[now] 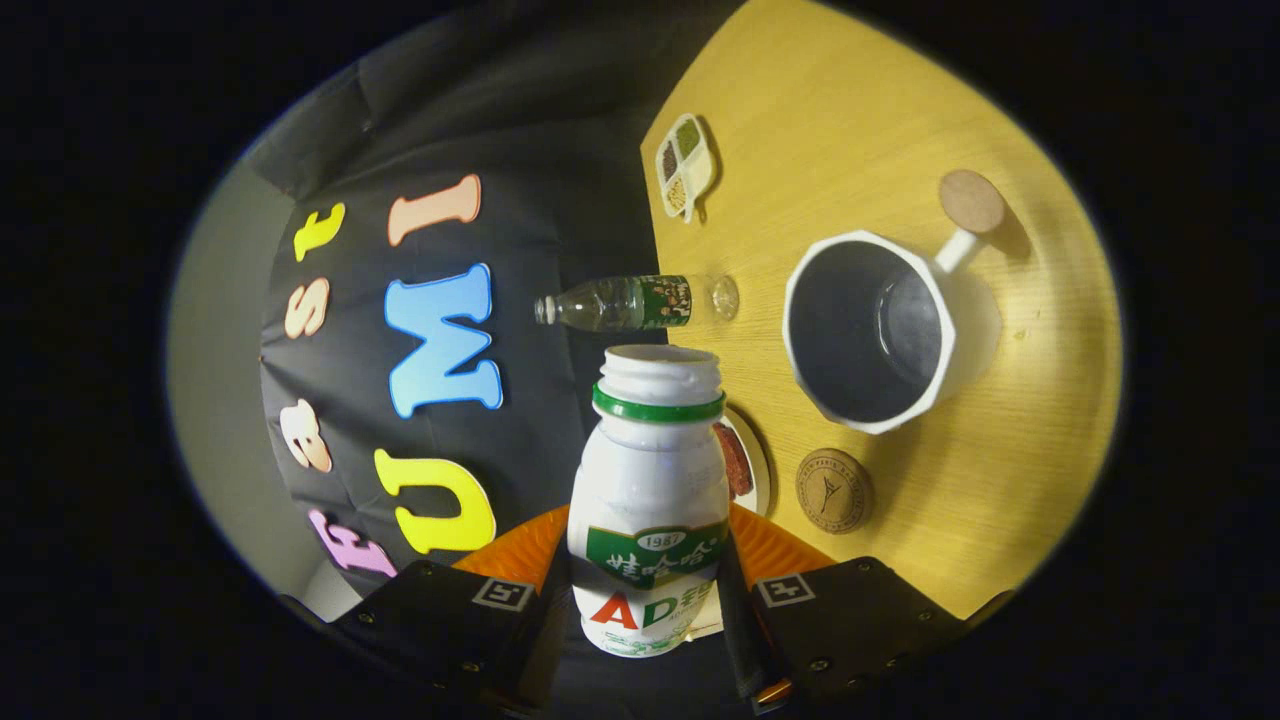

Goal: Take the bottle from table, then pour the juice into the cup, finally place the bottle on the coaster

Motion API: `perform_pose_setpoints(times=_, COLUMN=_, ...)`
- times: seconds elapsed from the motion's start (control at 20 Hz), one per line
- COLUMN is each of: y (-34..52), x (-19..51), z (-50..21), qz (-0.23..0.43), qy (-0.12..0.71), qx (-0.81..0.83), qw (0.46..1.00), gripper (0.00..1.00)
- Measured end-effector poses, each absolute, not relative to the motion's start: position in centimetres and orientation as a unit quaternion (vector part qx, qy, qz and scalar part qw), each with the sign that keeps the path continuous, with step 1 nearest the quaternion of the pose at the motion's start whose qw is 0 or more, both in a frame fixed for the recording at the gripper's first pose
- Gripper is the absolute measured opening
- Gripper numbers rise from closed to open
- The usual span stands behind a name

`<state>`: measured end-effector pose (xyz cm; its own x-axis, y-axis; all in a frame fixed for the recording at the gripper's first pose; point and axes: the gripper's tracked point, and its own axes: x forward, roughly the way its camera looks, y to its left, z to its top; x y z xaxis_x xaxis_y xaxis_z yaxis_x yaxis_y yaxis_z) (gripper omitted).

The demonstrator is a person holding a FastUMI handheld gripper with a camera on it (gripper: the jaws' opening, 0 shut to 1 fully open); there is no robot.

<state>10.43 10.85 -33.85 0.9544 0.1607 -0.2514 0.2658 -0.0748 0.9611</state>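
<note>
On the tabletop [860, 110], rolled sideways in our view because we have the gripper [648, 600] tipped over, everything sits beyond the fingers. Largest is the cup [868, 330], white, dark inside, handle out at 1 o'clock, mouth facing us, so it's an easy target at 3 o'clock of the bottle neck. The bottle [650, 500] is clamped between both fingers at its lower body, cap off, open mouth toward 12; we judge it lifted and turning toward the pour, nothing running out yet. A clear water bottle [625, 303] stands beyond, at 12. The cork coaster [834, 490] waits at 7 o'clock of the cup, free for the set-down. A small sectioned dish [684, 166] stands far off.
</note>
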Motion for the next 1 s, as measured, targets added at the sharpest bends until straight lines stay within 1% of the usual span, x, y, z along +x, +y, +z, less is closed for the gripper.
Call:
perform_pose_setpoints(times=0.3, y=11.0, x=10.9, z=-31.7, qz=-0.010, qy=0.143, qx=0.659, qw=0.738, gripper=0.66)
perform_pose_setpoints(times=0.65, y=12.2, x=11.0, z=-31.8, qz=0.016, qy=0.164, qx=0.536, qw=0.828, gripper=0.66)
perform_pose_setpoints(times=1.0, y=12.3, x=10.8, z=-32.1, qz=0.026, qy=0.155, qx=0.422, qw=0.893, gripper=0.66)
